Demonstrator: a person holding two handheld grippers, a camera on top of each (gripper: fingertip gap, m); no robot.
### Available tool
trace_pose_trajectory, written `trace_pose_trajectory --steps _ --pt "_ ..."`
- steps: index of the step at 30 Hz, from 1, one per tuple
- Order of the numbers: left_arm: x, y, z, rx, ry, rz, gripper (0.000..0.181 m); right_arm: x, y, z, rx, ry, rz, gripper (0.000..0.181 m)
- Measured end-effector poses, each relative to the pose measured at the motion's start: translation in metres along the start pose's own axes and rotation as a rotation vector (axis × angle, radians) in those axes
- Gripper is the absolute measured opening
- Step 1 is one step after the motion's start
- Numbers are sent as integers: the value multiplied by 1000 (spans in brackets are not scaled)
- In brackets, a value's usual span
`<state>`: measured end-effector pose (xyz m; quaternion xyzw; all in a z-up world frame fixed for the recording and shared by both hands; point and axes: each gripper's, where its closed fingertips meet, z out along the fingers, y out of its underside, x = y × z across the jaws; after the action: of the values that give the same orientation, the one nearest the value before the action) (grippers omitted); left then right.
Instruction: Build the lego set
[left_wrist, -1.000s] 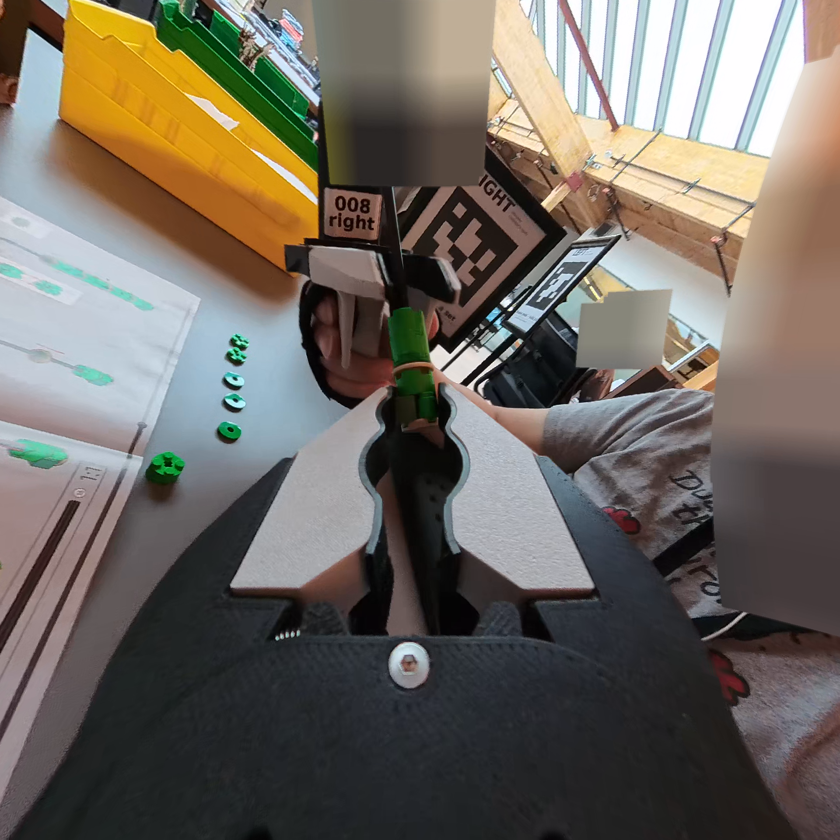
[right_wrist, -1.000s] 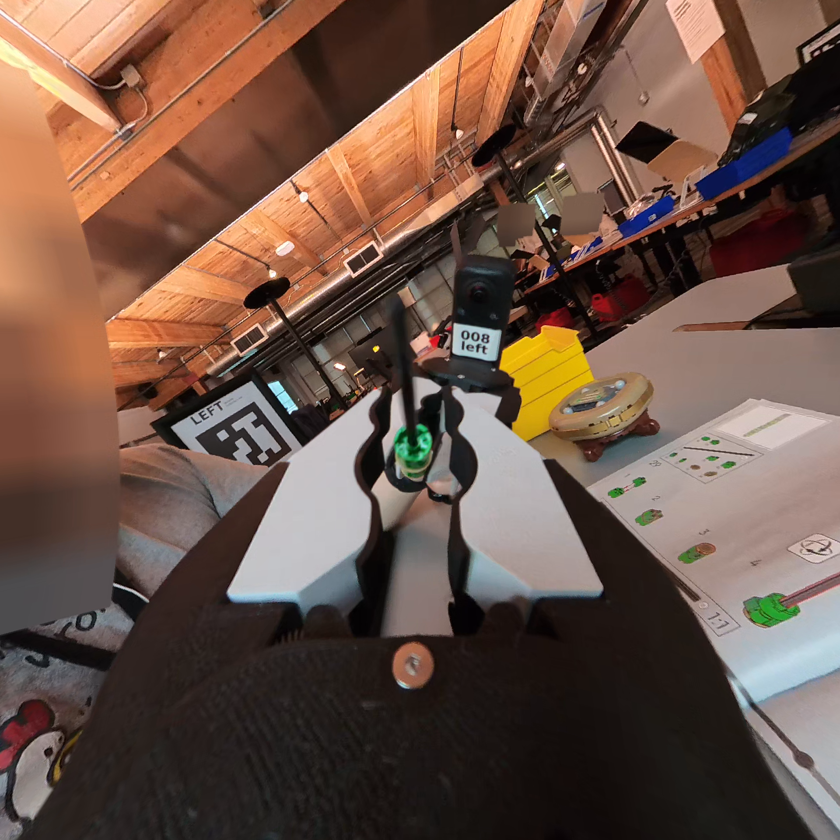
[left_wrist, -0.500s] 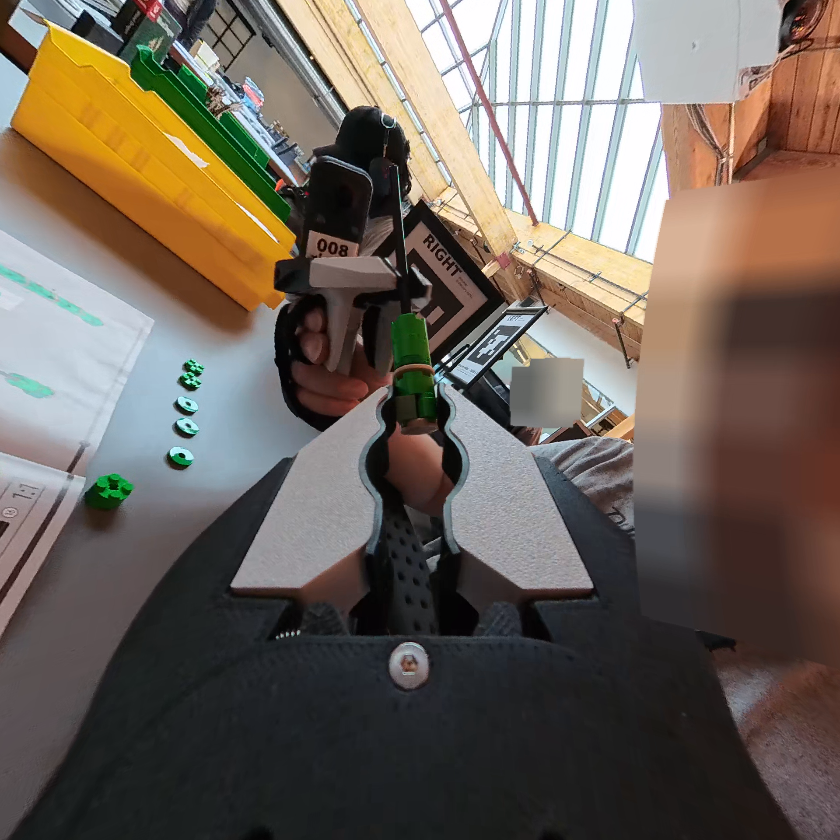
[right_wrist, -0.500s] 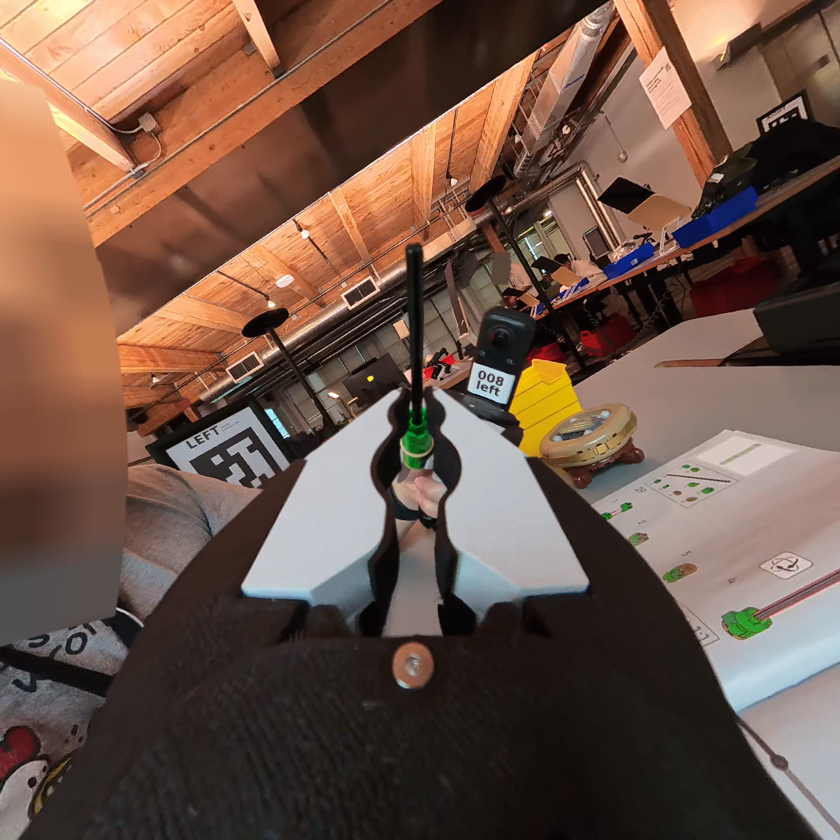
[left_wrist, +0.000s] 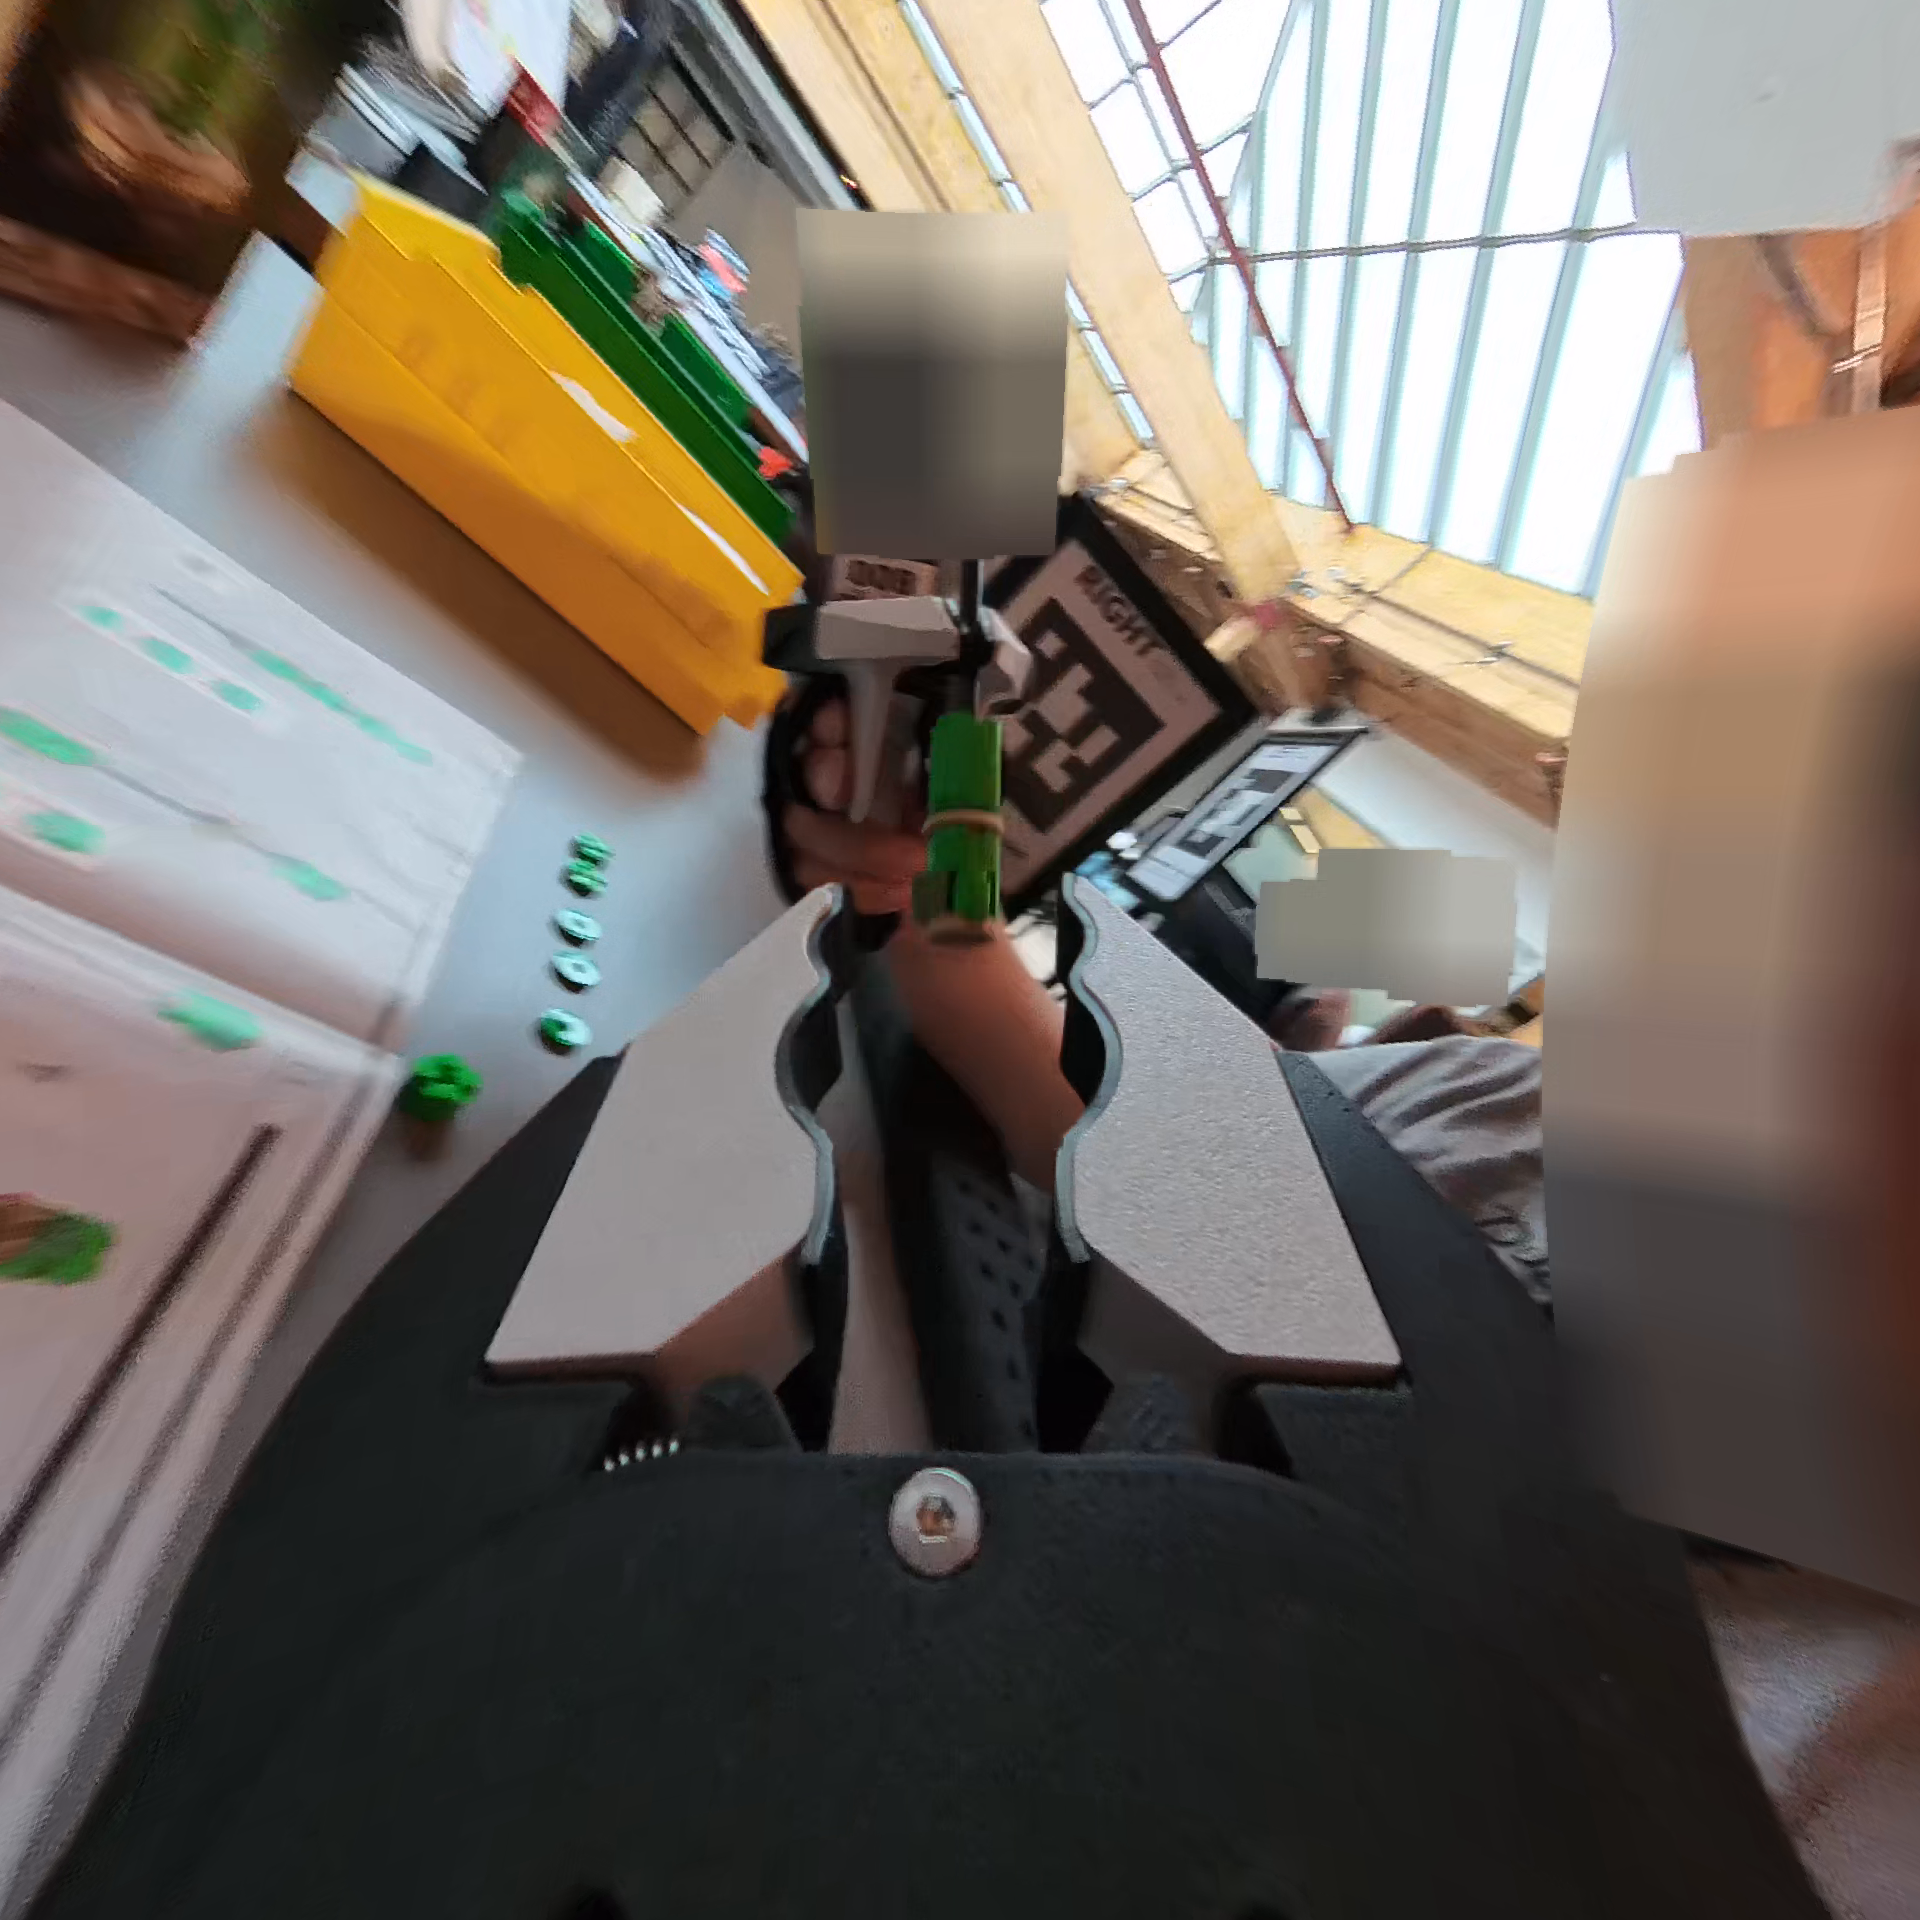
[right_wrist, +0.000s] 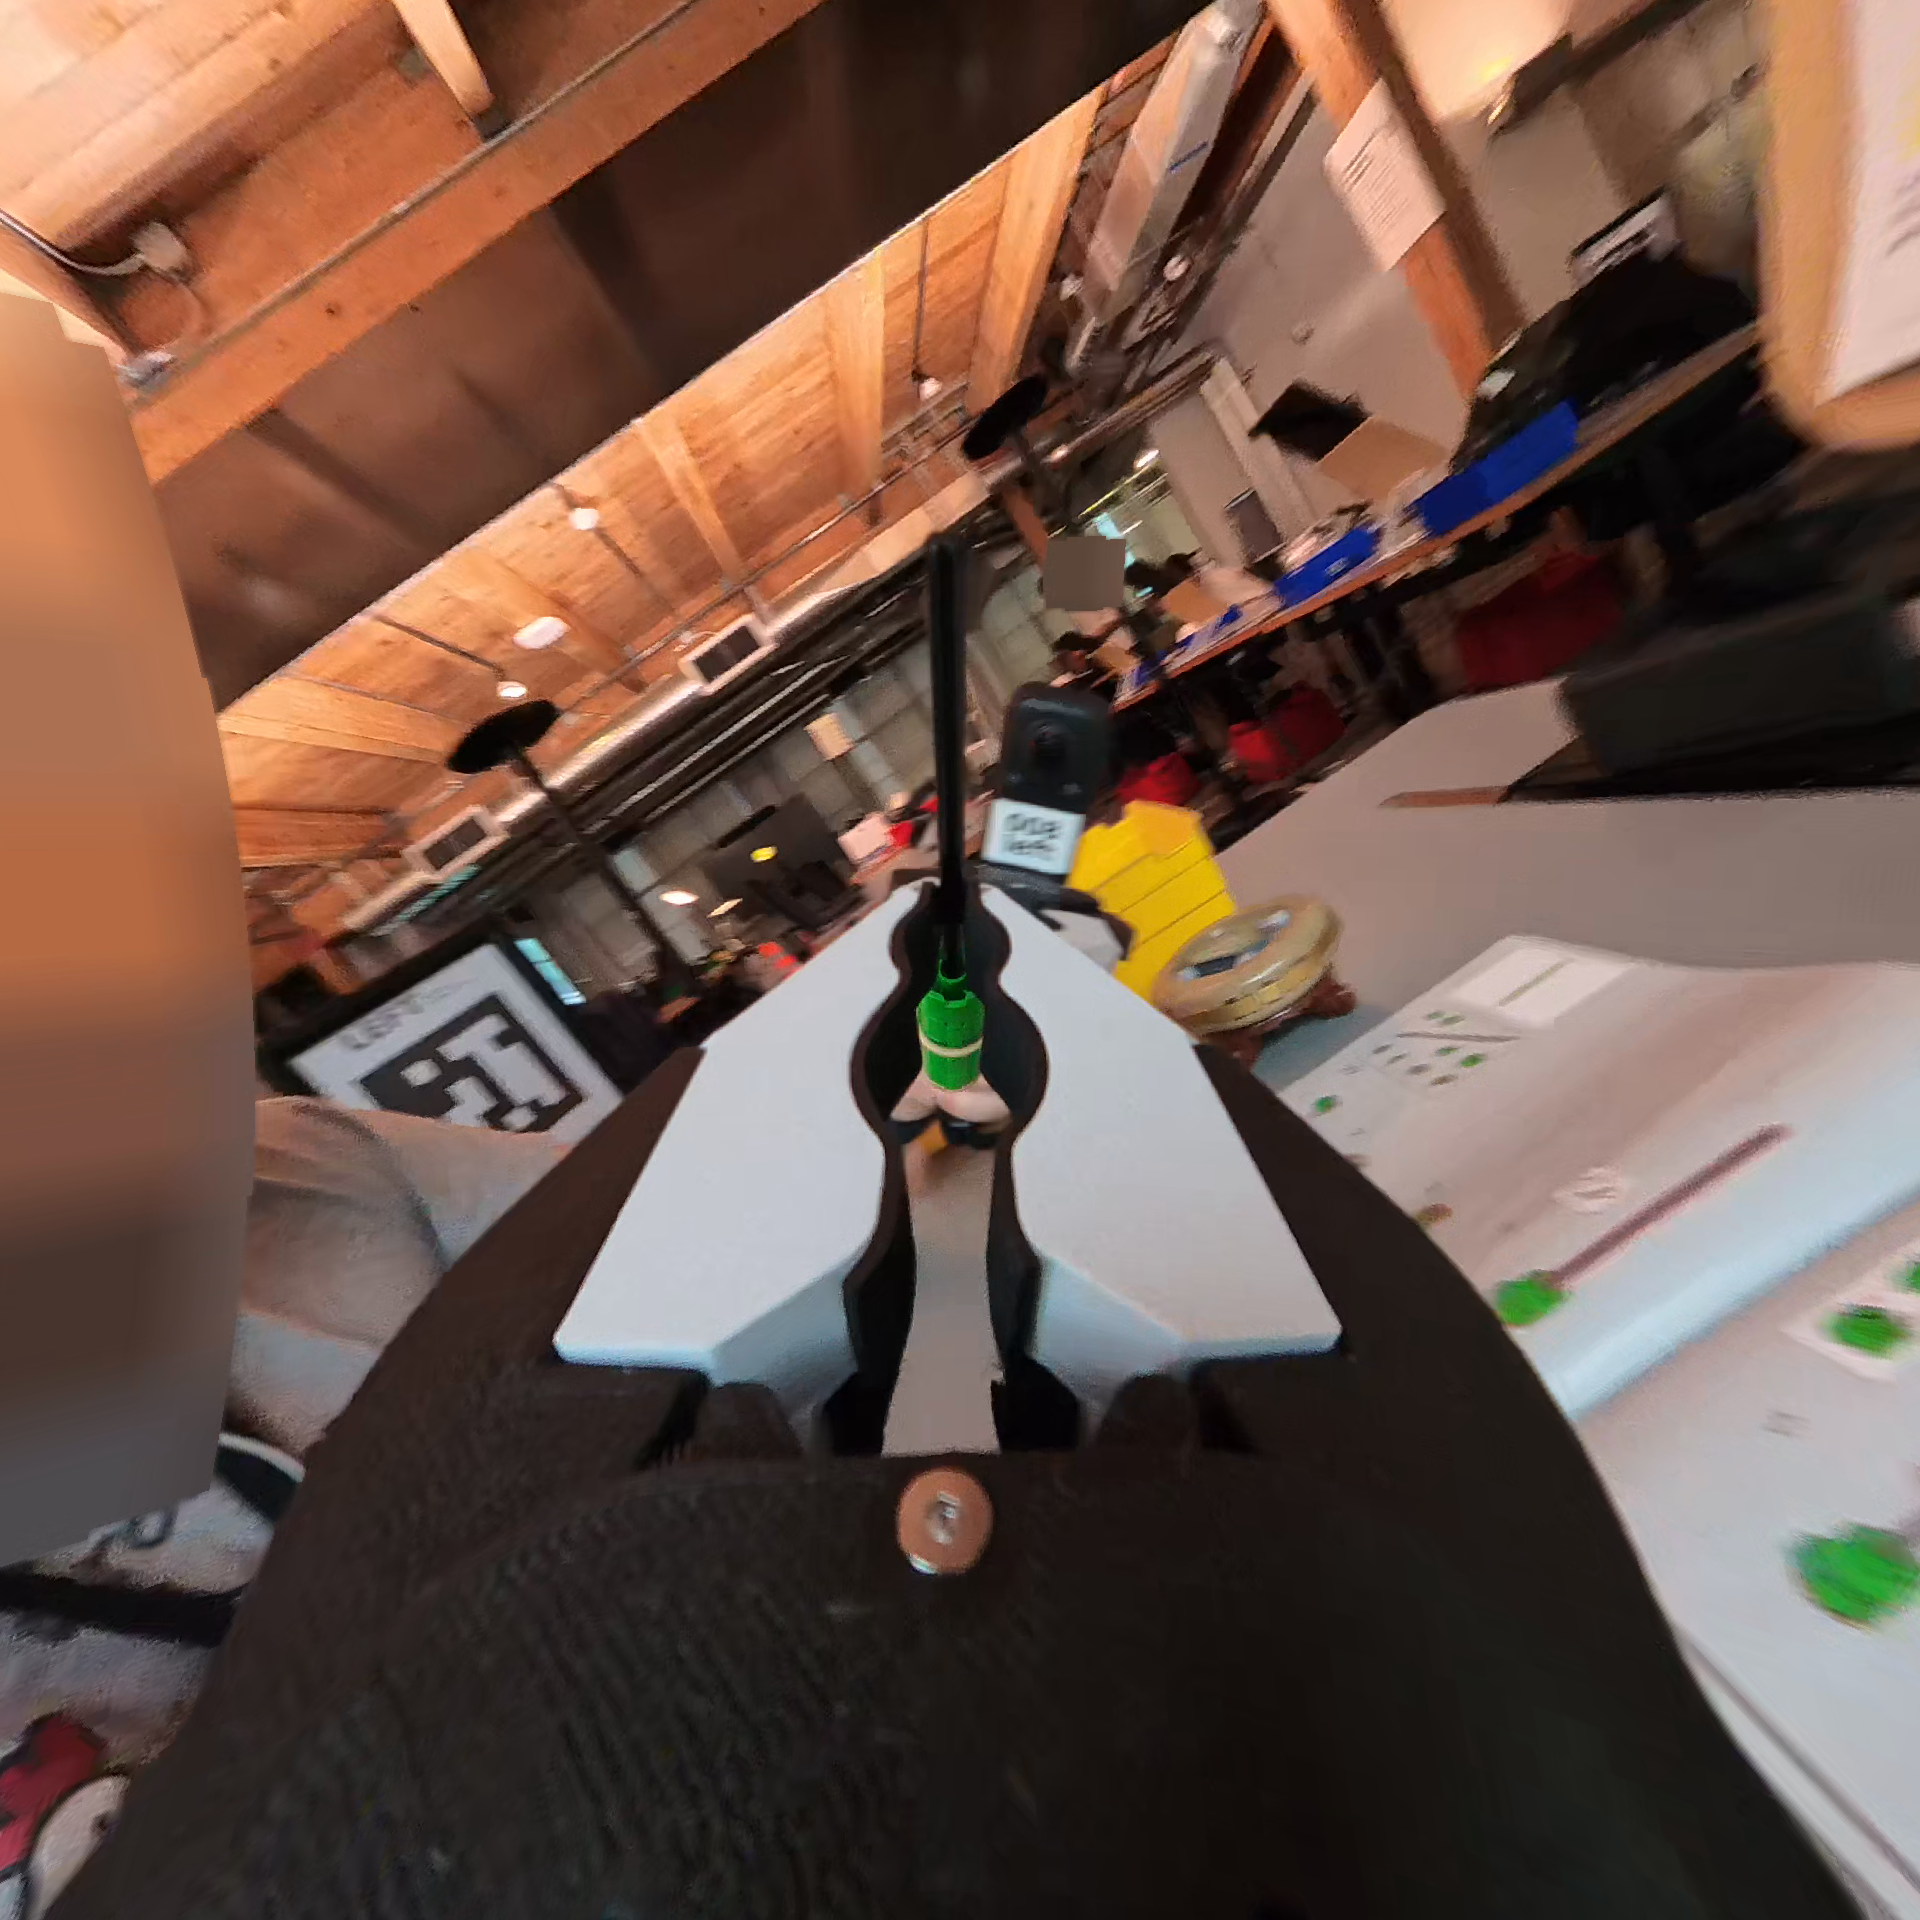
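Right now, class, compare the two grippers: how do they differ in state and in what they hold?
The left gripper is open and holds nothing; the right gripper is shut on the black rod. The green stack hangs just beyond the left gripper's tips but rides the rod the right one grips. Both have pale fingers on black bodies.

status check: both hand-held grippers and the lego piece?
Left hand-held gripper open, empty. Right hand-held gripper shut on black axle carrying green stack. Loose green pieces on table, nothing in the way.
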<state>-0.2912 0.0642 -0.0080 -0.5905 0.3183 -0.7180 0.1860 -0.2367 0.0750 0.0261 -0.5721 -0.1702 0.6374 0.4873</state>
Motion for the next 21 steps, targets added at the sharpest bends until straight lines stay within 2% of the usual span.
trace_pose_trajectory --steps 1,5,7,12,21 --pt "-1 -8 -8 13 -48 53 37 3 -12 -11 19 59 -54 3" --pt "5 -36 -38 53 -223 268 41 43 -50 -76 16 516 -379 3" --pt "8 -45 -49 59 -314 363 43 59 -56 -103 -23 667 -451 3" --pt "14 -51 -57 20 -470 525 44 71 -62 -126 -28 733 -412 3" --pt "23 -30 -31 -92 -465 551 43 85 -52 -132 -108 807 -394 3"
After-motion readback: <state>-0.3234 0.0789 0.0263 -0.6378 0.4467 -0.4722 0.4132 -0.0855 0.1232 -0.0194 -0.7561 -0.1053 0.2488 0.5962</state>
